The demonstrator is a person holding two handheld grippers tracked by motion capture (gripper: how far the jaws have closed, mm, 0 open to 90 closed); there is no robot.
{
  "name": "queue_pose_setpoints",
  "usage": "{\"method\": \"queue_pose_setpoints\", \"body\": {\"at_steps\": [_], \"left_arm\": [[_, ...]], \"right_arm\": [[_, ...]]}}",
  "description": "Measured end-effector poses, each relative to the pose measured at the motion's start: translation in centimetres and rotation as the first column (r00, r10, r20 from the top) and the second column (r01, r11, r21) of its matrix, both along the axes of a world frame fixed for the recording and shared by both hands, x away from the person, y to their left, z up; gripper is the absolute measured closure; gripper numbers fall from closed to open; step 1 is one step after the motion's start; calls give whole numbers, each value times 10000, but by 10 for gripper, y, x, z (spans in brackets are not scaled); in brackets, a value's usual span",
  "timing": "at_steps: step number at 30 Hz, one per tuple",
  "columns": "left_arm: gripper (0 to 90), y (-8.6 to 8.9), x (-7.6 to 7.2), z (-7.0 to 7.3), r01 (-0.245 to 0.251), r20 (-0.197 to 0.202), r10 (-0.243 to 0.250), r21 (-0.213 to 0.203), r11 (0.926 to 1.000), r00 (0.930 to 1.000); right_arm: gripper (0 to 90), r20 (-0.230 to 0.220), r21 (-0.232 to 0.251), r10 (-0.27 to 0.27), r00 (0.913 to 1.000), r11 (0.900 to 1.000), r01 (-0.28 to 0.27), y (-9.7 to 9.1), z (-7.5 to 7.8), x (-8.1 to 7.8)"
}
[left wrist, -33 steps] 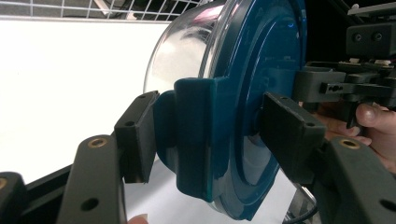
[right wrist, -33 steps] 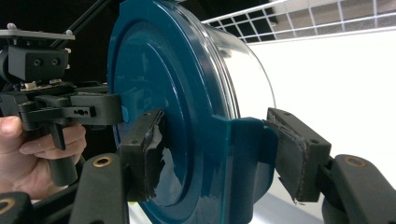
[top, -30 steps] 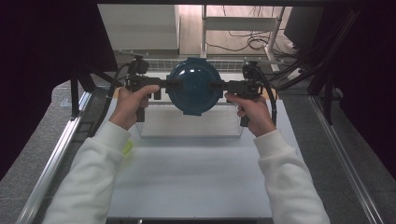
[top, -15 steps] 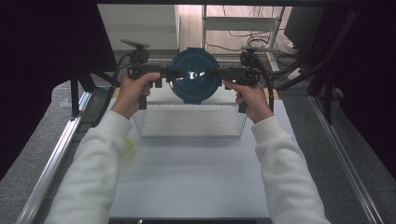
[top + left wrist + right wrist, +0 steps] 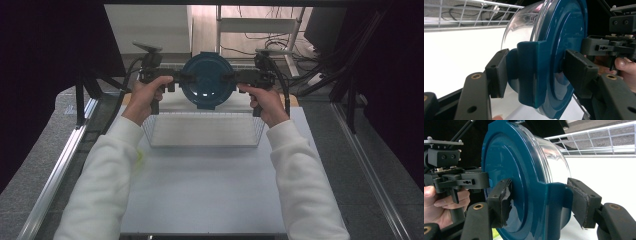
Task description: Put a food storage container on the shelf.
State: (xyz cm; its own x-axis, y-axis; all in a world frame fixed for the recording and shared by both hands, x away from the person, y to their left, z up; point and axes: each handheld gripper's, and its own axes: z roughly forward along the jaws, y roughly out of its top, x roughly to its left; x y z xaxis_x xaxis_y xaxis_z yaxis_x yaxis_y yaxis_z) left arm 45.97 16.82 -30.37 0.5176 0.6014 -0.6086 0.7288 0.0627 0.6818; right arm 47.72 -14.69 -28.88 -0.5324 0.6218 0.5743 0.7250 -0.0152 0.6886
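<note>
Hanging over a wire basket (image 5: 202,131), between both sets of fingers: lidded container (image 5: 207,80), rigid, glassy, likely heavy, slippery, breakable. Clamping its opposite lid tabs: left gripper (image 5: 536,75), right gripper (image 5: 541,200), both gripping firmly.

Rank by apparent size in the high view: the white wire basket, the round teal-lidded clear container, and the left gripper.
1. White wire basket, largest.
2. Round teal-lidded clear container, though it is held up nearer the camera.
3. Left gripper, smallest.

No legible text, label, brand, number or sign on anything in any view
</note>
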Motion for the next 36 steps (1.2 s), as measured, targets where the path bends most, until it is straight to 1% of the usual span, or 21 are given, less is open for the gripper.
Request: {"method": "queue_pose_setpoints", "body": {"at_steps": [4,5,8,9,10,12,14,16,18,21,23,26,28,29,31,33,36], "left_arm": [[391,1,4,-7,44,-266,-44,-10,10000,9996],[391,1,4,-8,-32,-283,29,-101,9999,9996],[391,1,8,-8,-76,-302,72,-135,9999,9995],[392,1,9,-9,-163,-346,154,-248,9996,9993],[392,2,11,-9,-144,-360,135,-228,9996,9993],[393,2,15,-11,-255,-457,237,-382,9989,9987],[393,1,18,-13,-409,-583,379,-525,9978,9976],[394,2,21,-14,-376,-662,336,-607,9974,9972],[394,2,25,-16,-347,-825,288,-715,9968,9962],[389,2,31,-20,-368,-1160,258,-932,9950,9929],[380,3,37,-23,-415,-1426,257,-1092,9931,9895],[372,3,42,-26,-465,-1674,255,-1222,9914,9856],[369,4,45,-29,-540,-1850,280,-1370,9891,9823],[368,4,46,-30,-563,-1897,285,-1430,9881,9814],[365,4,47,-32,-574,-1989,268,-1497,9871,9797],[356,4,49,-35,-573,-2031,241,-1589,9856,9789],[354,4,48,-36,-626,-1863,304,-1695,9835,9820]], "right_arm": [[382,-165,-143,-19,9999,9999,16,1,-4,3],[382,-255,-122,-29,9997,9999,26,1,-5,5],[383,-335,-33,-85,9994,10000,84,0,-6,8],[383,-355,-19,-111,9993,9999,111,0,-7,9],[383,-387,19,-130,9992,9999,131,0,-7,10],[382,-511,146,-234,9984,9996,242,-1,-9,14],[379,-708,306,-368,9968,9988,390,-1,-12,18],[370,-977,434,-443,9942,9979,487,-2,-14,22],[363,-1265,588,-508,9907,9966,586,-3,-17,27],[349,-1607,770,-625,9850,9942,757,-4,-22,35],[346,-1786,841,-674,9816,9930,835,-4,-26,40],[340,-1933,779,-752,9783,9927,917,-3,-27,43],[339,-1947,681,-784,9777,9933,933,-3,-27,45],[338,-2089,696,-838,9743,9925,1003,-2,-27,45],[337,-2195,648,-920,9713,9920,1086,-1,-26,46],[334,-2226,563,-908,9707,9928,1058,-1,-26,46],[332,-2169,549,-875,9723,9933,1016,-1,-28,46]]}}
